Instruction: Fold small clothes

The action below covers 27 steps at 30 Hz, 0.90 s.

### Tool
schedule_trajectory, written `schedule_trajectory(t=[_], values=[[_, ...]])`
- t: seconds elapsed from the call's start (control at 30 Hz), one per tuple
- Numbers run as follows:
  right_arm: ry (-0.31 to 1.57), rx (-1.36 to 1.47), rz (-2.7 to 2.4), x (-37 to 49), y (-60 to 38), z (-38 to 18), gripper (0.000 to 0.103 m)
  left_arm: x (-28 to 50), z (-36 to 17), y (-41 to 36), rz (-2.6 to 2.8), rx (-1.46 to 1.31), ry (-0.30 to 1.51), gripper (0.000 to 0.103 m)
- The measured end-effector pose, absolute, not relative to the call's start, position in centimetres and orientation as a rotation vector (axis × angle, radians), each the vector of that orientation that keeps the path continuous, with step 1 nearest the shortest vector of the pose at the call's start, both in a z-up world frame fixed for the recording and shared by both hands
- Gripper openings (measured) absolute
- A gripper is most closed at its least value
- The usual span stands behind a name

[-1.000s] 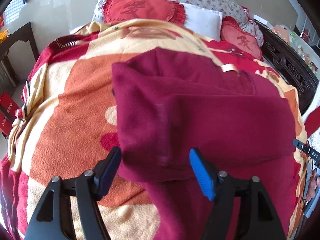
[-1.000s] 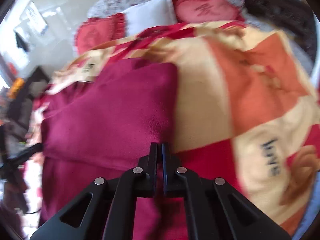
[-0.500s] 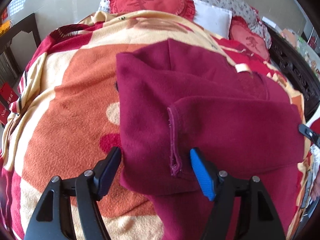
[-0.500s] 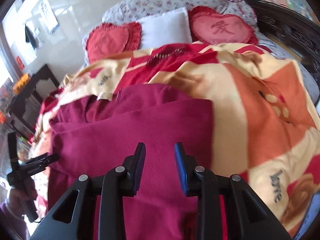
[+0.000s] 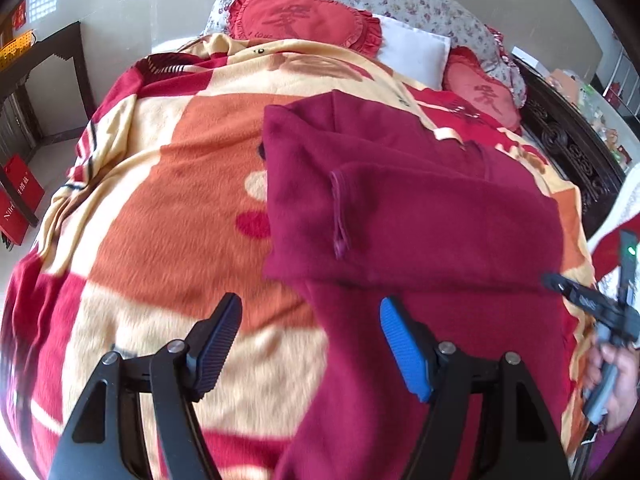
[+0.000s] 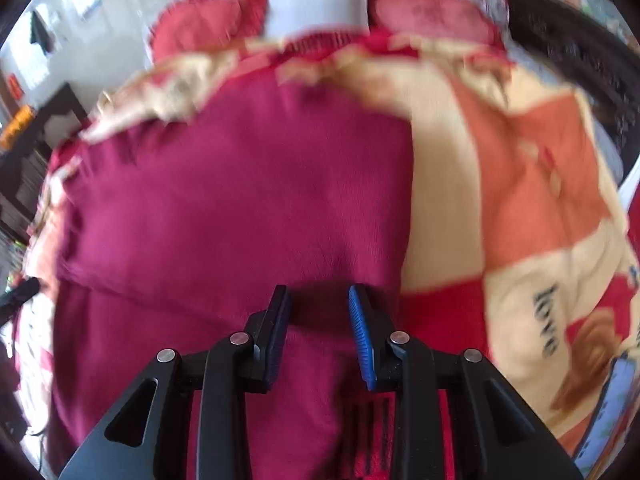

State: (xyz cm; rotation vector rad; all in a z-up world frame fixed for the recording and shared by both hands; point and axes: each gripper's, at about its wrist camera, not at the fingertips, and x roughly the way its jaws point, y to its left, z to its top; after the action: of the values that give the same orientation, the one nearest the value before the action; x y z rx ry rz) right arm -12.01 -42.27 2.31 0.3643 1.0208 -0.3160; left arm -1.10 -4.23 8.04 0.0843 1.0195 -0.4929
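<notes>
A maroon fleece garment (image 5: pixel 420 216) lies partly folded on a patterned blanket, one sleeve (image 5: pixel 400 208) laid across its body; it also fills the right wrist view (image 6: pixel 248 200). My left gripper (image 5: pixel 310 344) is open and empty, just in front of the folded lower edge. My right gripper (image 6: pixel 318 320) is open and empty, low over the garment near its right edge. The right gripper also shows at the right edge of the left wrist view (image 5: pixel 576 292).
The orange, cream and red blanket (image 5: pixel 168 208) covers the bed. Red heart cushions (image 5: pixel 304 16) and a white pillow (image 5: pixel 412 52) lie at the head. A dark carved bed frame (image 5: pixel 572 148) runs along the right. A dark side table (image 5: pixel 44 56) stands at left.
My right gripper opened, letting go of the garment, and dropped closer to it. My left gripper stayed open and drew back from the folded edge.
</notes>
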Motion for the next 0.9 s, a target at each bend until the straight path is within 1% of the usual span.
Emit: schedule_trajectory(t=[0.1, 0.17, 0.27, 0.3, 0.37, 0.47, 0.67, 0.9], values=[[1.012, 0.357, -0.328, -12.0, -42.0, 3.6, 0.011, -3.3, 9.1, -3.3, -0.515, 0.085, 1.003, 0.076], [0.95, 0.399, -0.286, -13.1, -41.7, 6.1, 0.012, -4.6, 9.7, -2.4, -0.523, 0.089, 0.992, 0.076], [0.902, 0.387, -0.265, -15.6, -41.0, 9.1, 0.012, -6.2, 10.3, -1.2, -0.525, 0.086, 0.982, 0.077], [0.892, 0.386, -0.257, -16.5, -40.8, 9.9, 0.012, -6.6, 10.3, -0.9, -0.526, 0.084, 0.982, 0.077], [0.885, 0.397, -0.227, -18.6, -40.7, 11.2, 0.017, -7.6, 10.4, 0.0, -0.533, 0.08, 0.981, 0.078], [0.906, 0.386, -0.222, -21.8, -40.4, 12.1, 0.018, -8.6, 10.3, 1.0, -0.541, 0.073, 0.978, 0.079], [0.926, 0.337, -0.239, -27.6, -39.4, 12.7, 0.02, -10.2, 8.9, 3.2, -0.543, 0.048, 1.019, 0.079], [0.988, 0.379, -0.172, -32.4, -37.7, 9.7, 0.022, -12.7, 7.0, 4.3, -0.568, 0.025, 1.106, 0.079]])
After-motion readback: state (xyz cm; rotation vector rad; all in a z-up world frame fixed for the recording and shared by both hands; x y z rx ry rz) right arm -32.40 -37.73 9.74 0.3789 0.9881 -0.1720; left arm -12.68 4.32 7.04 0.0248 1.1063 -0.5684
